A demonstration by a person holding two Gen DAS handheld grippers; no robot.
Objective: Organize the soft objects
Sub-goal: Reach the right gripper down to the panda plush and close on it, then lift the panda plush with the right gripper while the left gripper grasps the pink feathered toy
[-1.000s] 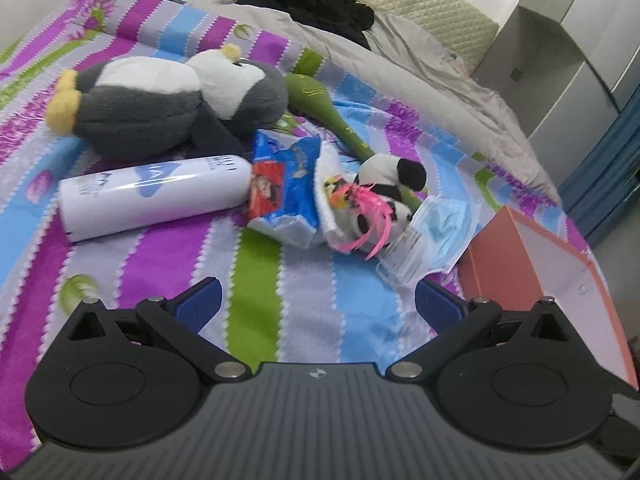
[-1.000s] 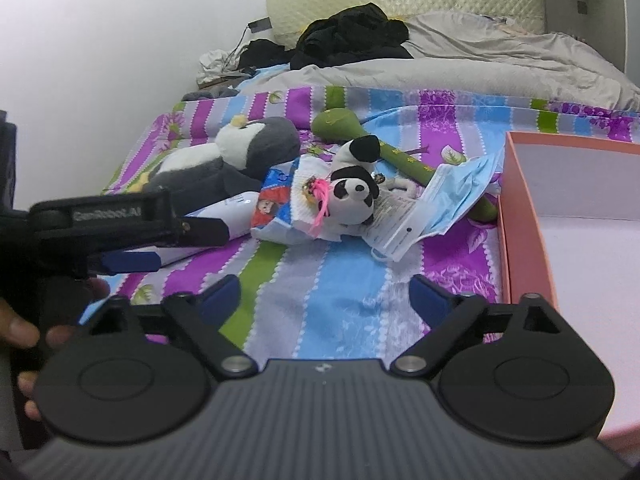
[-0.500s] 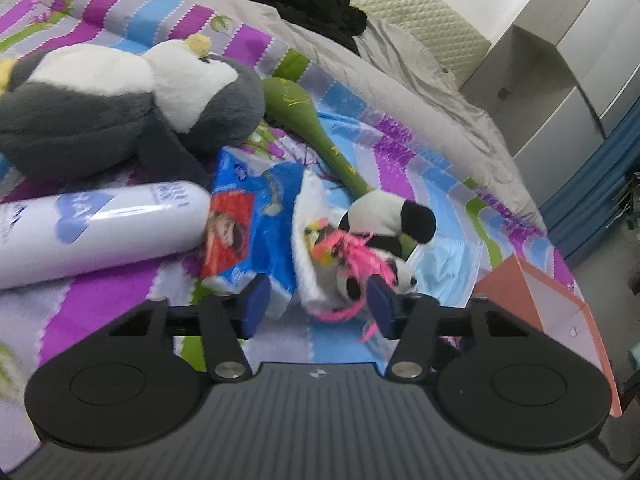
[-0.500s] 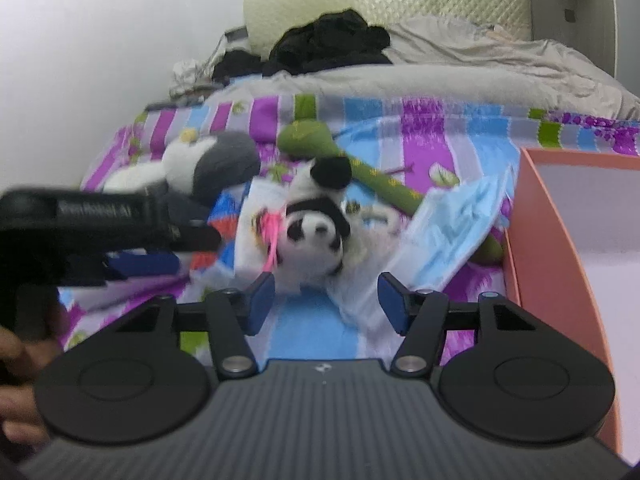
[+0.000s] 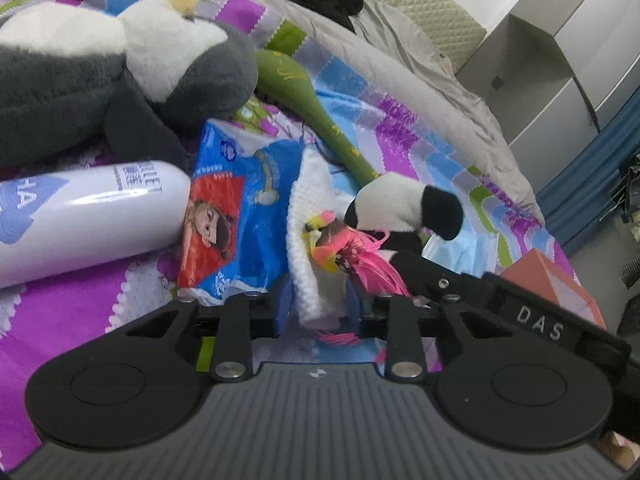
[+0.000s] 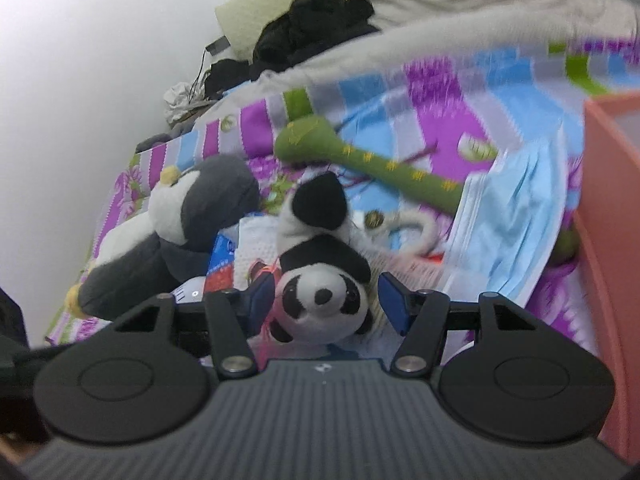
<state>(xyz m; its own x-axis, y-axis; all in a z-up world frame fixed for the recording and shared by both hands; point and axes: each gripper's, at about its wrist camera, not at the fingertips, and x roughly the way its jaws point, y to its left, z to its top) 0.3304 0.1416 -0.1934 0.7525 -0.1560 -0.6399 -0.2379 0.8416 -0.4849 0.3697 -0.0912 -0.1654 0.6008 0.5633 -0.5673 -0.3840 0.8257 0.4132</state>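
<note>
Panda (image 6: 322, 300) seemingly between right fingers (image 6: 390, 300).

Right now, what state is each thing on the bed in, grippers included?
Left gripper: shut on the white knit cloth.
Right gripper: open, fingers either side of the panda.
Penguin: lying on its side.
Bottle: lying flat.
Tissue pack: lying flat, crumpled.
Masks: loose, beside the box.
Box: open.
</note>
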